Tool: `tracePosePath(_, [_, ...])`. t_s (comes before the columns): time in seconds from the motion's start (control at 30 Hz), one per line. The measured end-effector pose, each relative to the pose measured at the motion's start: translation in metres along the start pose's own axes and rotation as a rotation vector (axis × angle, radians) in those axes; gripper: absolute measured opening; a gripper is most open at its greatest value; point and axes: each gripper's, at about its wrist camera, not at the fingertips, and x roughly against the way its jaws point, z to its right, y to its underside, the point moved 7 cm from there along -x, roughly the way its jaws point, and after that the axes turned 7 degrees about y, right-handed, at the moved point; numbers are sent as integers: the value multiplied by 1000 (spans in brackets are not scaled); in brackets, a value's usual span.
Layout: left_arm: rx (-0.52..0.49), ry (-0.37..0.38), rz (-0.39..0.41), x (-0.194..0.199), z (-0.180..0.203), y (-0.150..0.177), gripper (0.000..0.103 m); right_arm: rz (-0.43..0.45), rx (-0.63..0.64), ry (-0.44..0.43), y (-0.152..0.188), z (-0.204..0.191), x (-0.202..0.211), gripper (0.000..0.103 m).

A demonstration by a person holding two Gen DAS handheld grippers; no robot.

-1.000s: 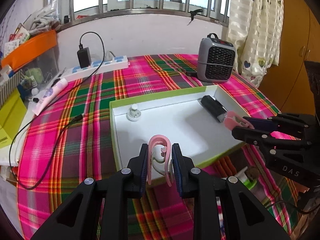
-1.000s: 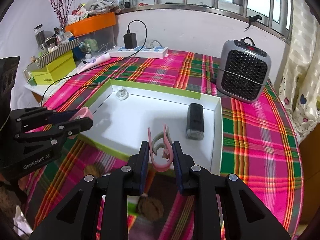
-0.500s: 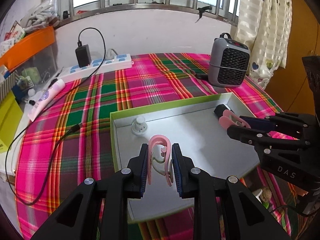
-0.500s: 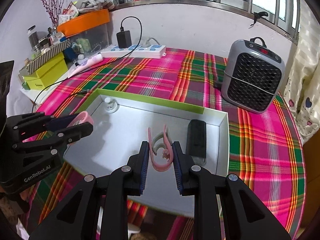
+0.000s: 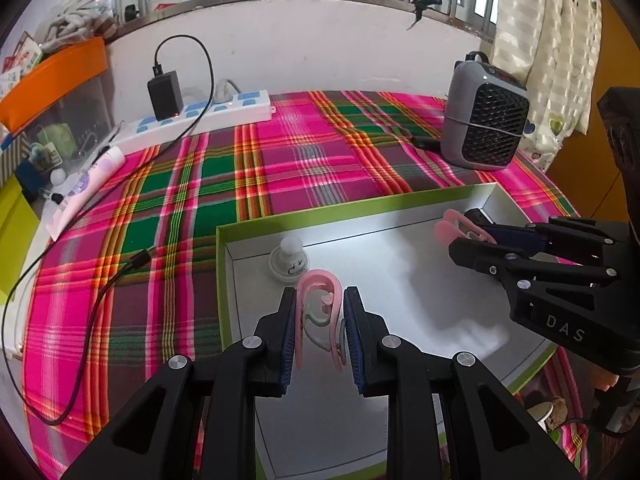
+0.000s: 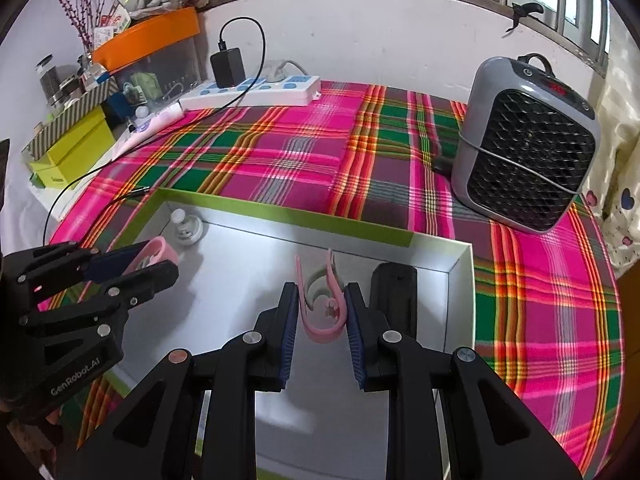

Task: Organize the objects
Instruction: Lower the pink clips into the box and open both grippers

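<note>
My left gripper (image 5: 320, 312) is shut on a pink hook-shaped clip (image 5: 320, 292) with a grey-green inner hook, held above the white tray (image 5: 400, 204) with green rim. My right gripper (image 6: 320, 308) is shut on a second pink hook clip (image 6: 322, 320) above the same tray (image 6: 280, 216). Each gripper shows in the other's view: the right gripper (image 5: 452, 236) at the tray's right, the left gripper (image 6: 160, 260) at its left. In the tray lie a small white round gadget (image 5: 289, 262), also in the right wrist view (image 6: 186, 230), and a black rectangular device (image 6: 394, 300).
A grey fan heater (image 6: 528, 152) stands on the plaid tablecloth at the back right. A white power strip (image 5: 196, 120) with black charger and cable lies at the back left. Orange-lidded bin (image 6: 148, 52) and yellow boxes (image 6: 76, 148) crowd the left edge.
Both grippers have moved forward with their clips, from the tray's near edge to over its interior. The tray and its contents have stayed put.
</note>
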Motion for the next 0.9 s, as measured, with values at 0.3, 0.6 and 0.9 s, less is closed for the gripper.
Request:
tracePosePath(0.3, [8,-6,-20,-8,-3,3,21,-28,5,5,-1,-1,-14,25])
tracePosePath(0.6, [3,-8,-20,-9,-4,1,21,-32,8,9,-2,-1,-18,25])
tracePosePath(0.9, [-2,-20,-19,-11,-4,1,21,-33,-2,8,-1,-2,-19,25])
